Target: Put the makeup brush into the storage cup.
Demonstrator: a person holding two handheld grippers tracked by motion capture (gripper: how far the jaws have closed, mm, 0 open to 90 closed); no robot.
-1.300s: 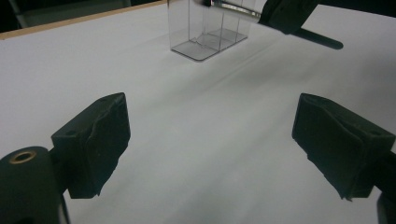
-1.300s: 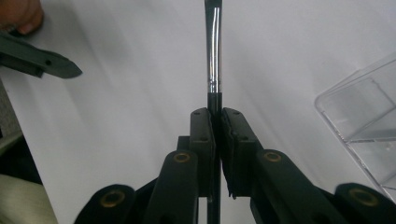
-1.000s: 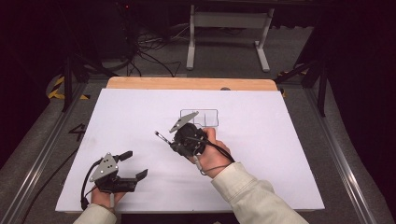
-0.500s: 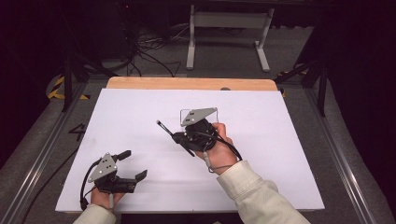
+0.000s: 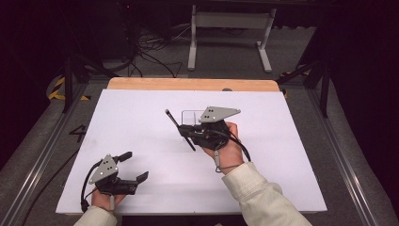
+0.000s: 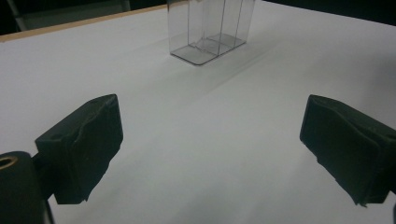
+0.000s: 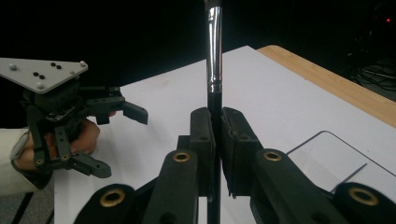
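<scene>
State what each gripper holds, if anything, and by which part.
The right gripper is shut on a makeup brush, gripping its black handle just below the silver ferrule. The left gripper is open and holds nothing.

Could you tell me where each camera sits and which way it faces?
High view: above the person's side, facing forward and down on the white table; both forearms, left tongs, right tongs.
Left gripper view: low, between open jaws, toward the clear box.
Right gripper view: along jaws shut on a brush.
Shared: the clear box.
</scene>
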